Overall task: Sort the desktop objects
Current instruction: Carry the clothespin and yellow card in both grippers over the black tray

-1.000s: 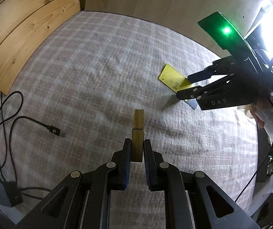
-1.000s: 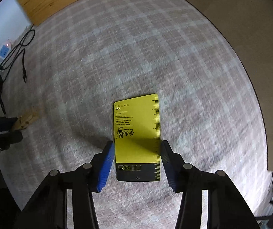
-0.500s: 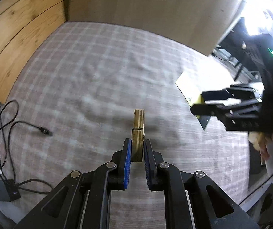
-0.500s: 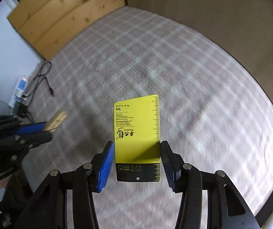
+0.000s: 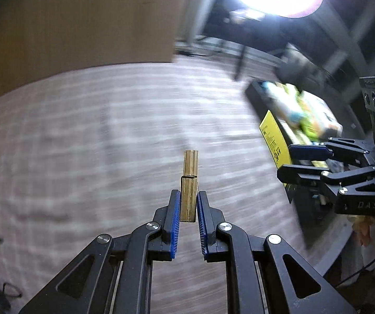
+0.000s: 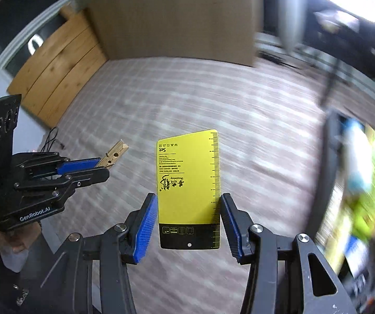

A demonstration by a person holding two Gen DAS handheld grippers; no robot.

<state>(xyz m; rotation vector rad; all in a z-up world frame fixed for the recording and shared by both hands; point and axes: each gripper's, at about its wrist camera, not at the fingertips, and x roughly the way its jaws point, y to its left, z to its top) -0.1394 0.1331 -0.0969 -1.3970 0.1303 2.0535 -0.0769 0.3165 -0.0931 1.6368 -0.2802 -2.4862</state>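
Wooden panels: pale planks (image 6: 56,68) stand at the far left edge of the cloth in my right-wrist view, with a plain brown board (image 6: 171,15) upright beside them at the back.
Cable: thin black lead (image 6: 54,140) lies on the cloth near the planks, too small for me to read more.
Surface: grey-and-white checked cloth (image 5: 95,141) covers the table; I see it blurred in both views.
Left gripper: my left gripper (image 5: 188,204) has its blue-padded black fingers pressed on both flat sides of a small light-brown wooden clothespin (image 5: 189,183), held clear of the cloth.
Clothespin: it stands straight out beyond the fingertips, and its clamped lower part is between the pads; from the right-wrist view the same peg (image 6: 114,154) points up and to the right.
Right gripper: my right gripper (image 6: 189,217) is clamped on a flat yellow rectangular card with a black band, black print and a ruler scale along one edge (image 6: 188,183).
Card: pads bear on its two long edges near the black band; the yellow end sticks forward, above the cloth. In the left-wrist view I see it edge-on (image 5: 275,138).
Black tray: a dark bin (image 5: 255,96) at the right edge of the cloth holds blurred green, white and blue packets (image 5: 305,110); I cannot tell what they are.
Hand: part of a person's hand (image 5: 365,225) shows under the right tool.
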